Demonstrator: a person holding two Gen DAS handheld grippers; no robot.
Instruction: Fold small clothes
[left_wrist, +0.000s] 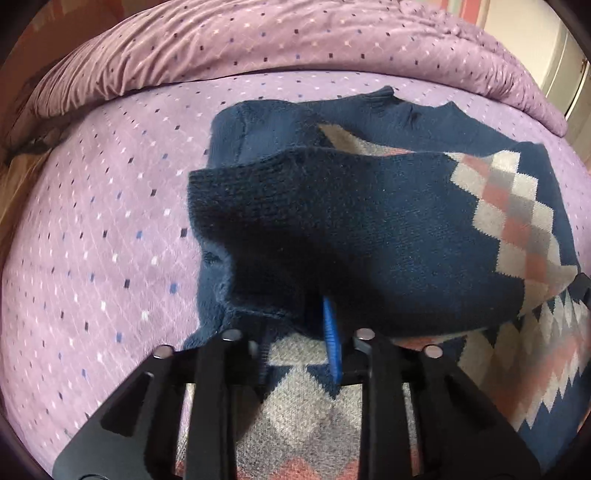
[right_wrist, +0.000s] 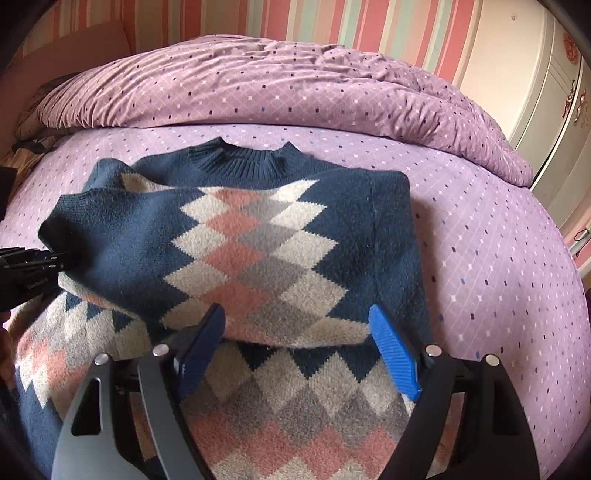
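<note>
A navy knitted sweater (left_wrist: 369, 229) with a pink, grey and cream diamond pattern lies on the bed, its lower part folded up over the chest (right_wrist: 258, 240). My left gripper (left_wrist: 295, 321) is at the sweater's left side. A navy fold of the sleeve drapes over its fingertips and hides them. One blue pad (left_wrist: 330, 339) shows, and the patterned layer below is visible in the narrow gap beside it. The right wrist view shows the left gripper (right_wrist: 55, 258) with its tips at that fold. My right gripper (right_wrist: 297, 332) hangs open above the folded edge, with both blue pads clear of the knit.
The sweater rests on a lilac bedsheet (right_wrist: 498, 258) with small dots. A rumpled duvet (right_wrist: 295, 81) of the same print is piled along the far side. A cream wardrobe (right_wrist: 554, 110) stands at the right, and a striped wall (right_wrist: 332, 18) is behind.
</note>
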